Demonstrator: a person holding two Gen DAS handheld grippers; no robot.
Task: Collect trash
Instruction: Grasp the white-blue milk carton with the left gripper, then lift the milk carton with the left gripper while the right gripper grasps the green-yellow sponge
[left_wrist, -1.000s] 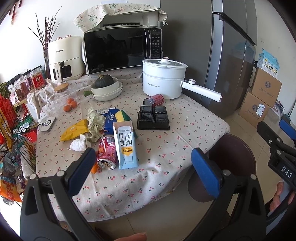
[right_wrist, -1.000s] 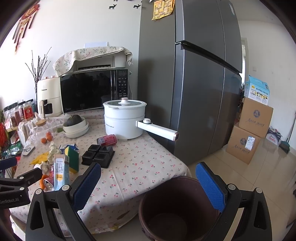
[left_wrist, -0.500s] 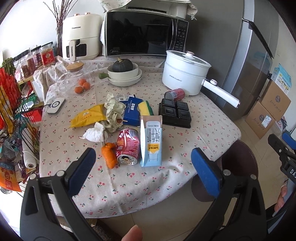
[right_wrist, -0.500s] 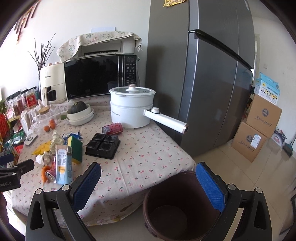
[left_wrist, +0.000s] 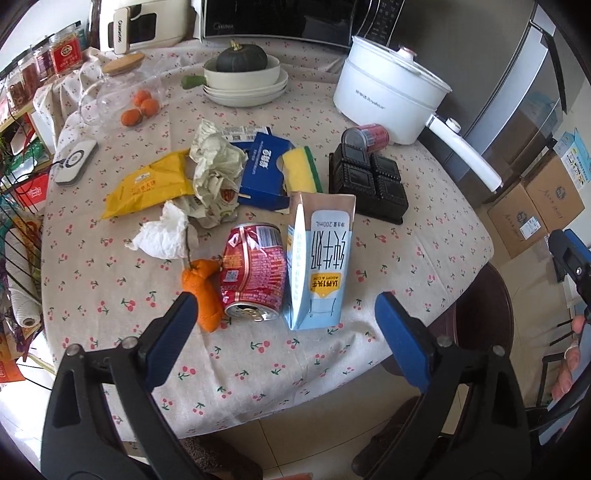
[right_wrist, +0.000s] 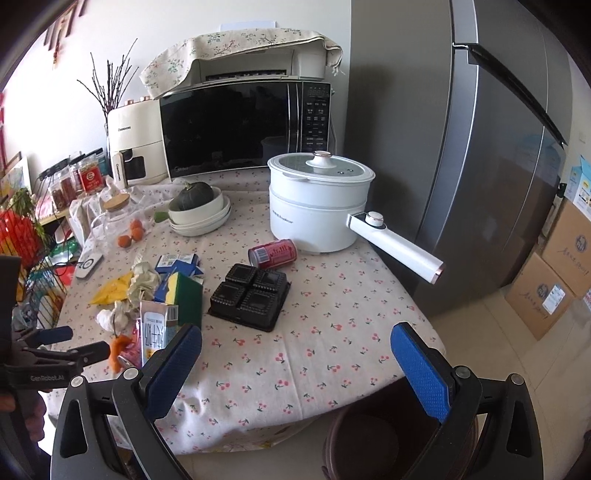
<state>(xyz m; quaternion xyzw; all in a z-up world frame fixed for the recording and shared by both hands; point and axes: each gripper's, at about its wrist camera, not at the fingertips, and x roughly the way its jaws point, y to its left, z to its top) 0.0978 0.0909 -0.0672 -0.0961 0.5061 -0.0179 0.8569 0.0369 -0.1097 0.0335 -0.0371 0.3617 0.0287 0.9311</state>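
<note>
A crushed red can (left_wrist: 255, 273), a light blue milk carton (left_wrist: 321, 258) and an orange peel (left_wrist: 205, 291) lie near the table's front edge. My left gripper (left_wrist: 284, 314) hovers just before them, tilted down, its jaws closing; the pads touch nothing. Behind lie a white tissue (left_wrist: 162, 236), crumpled wrapper (left_wrist: 216, 173), yellow packet (left_wrist: 147, 188), blue box (left_wrist: 264, 170), black tray (right_wrist: 251, 295) and a second red can (right_wrist: 273, 253). My right gripper (right_wrist: 295, 343) stands open and empty above the table corner. A brown bin (right_wrist: 369, 435) sits on the floor below it.
A white pot (right_wrist: 317, 206) with a long handle (right_wrist: 399, 247) sticks out over the right side. Bowls holding a squash (right_wrist: 199, 214), a microwave (right_wrist: 243, 125) and a glass jar (left_wrist: 110, 96) stand behind. A fridge (right_wrist: 480, 166) and cardboard boxes (right_wrist: 546, 288) are to the right.
My left gripper has come forward and down toward the can and carton, tipping downward, its jaws a little narrower. The right gripper has moved closer to the table, and the bin has slipped lower in its view.
</note>
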